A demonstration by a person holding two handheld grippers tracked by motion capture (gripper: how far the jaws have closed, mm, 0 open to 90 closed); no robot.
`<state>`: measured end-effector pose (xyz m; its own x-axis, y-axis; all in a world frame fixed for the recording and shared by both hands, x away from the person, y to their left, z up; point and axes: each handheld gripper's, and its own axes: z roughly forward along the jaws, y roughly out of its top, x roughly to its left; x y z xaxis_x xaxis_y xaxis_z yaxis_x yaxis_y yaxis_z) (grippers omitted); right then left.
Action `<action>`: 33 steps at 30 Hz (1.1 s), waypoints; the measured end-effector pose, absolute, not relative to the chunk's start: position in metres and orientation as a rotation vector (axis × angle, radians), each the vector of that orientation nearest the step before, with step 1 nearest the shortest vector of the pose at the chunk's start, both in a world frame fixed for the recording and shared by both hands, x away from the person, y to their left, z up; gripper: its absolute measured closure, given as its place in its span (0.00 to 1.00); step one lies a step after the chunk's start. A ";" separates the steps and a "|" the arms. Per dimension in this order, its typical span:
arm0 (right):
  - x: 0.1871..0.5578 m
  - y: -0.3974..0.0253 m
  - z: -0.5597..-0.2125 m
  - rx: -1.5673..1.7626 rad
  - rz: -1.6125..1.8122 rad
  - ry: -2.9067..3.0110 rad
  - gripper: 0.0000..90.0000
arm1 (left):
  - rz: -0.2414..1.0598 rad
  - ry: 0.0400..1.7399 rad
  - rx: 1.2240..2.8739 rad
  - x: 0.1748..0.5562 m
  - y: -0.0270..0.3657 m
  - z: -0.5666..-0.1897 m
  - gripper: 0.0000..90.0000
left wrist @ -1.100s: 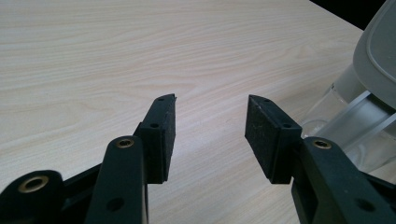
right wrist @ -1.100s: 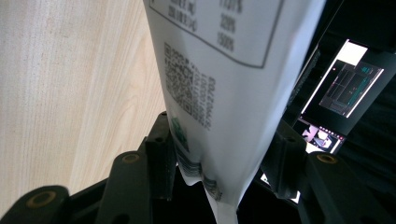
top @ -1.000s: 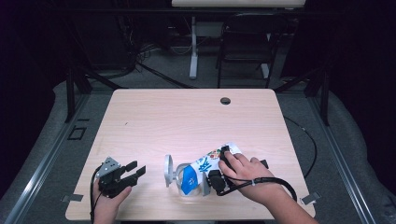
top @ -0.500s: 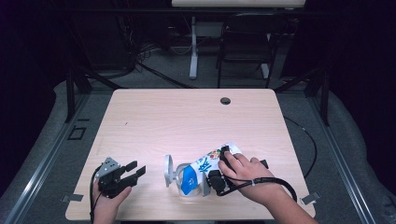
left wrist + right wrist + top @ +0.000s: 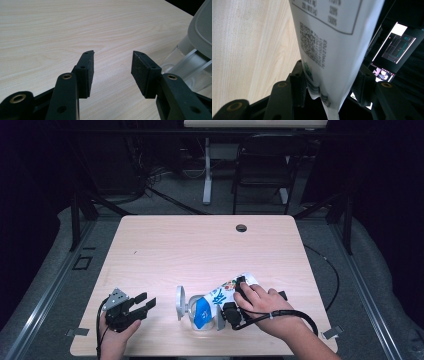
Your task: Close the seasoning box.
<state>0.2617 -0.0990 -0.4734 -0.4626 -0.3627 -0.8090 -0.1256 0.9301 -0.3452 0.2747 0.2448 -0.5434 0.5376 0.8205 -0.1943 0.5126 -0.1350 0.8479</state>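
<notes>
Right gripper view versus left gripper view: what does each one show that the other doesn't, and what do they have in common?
The right gripper view alone shows a white pouch, its back printed with a square code and a table of figures, pinched between the right tongs, and lit screens in the dark beyond. The left gripper view alone shows the left tongs open with nothing between them, and at its right edge a clear container with a grey lid. Both share the pale wooden table.
</notes>
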 end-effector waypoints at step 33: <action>0.262 -0.099 -0.474 -0.360 -0.286 2.042 0.59 | 0.394 1.109 1.797 0.275 0.245 -0.544 0.59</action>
